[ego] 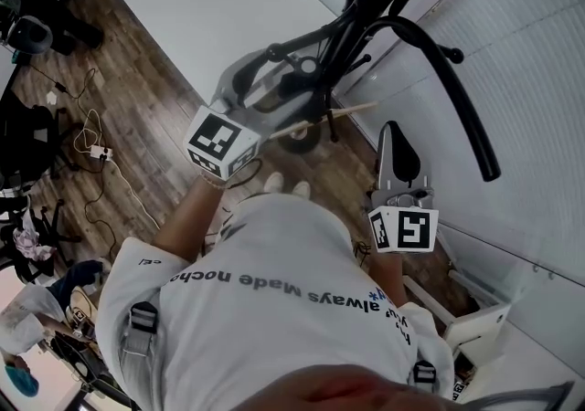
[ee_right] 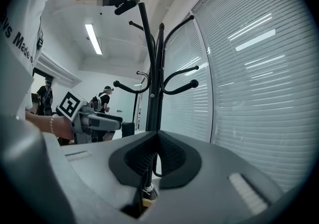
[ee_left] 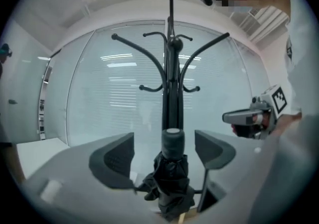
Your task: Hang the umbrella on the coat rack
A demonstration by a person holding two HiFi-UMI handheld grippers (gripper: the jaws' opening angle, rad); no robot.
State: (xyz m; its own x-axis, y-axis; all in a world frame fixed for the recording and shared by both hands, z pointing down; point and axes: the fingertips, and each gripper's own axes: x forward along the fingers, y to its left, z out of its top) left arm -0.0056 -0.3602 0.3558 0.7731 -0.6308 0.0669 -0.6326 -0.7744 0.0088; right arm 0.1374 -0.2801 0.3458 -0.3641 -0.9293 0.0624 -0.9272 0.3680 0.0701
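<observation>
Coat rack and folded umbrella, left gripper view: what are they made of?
Black coat rack: probably painted metal tube, from slim curved arms and sheen. Black folded umbrella: soft matte fabric, likely synthetic, from crumpled folds; its grey cylindrical end cap looks plastic or rubber.

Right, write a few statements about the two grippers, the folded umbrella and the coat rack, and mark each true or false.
1. The left gripper has its jaws apart. True.
2. Its pads clamp the folded black fabric umbrella. False: the umbrella stands between the jaws with a gap on each side.
3. The right gripper is wide open. False: its jaws are together.
4. The black metal coat rack stands before white slatted blinds. True.
</observation>
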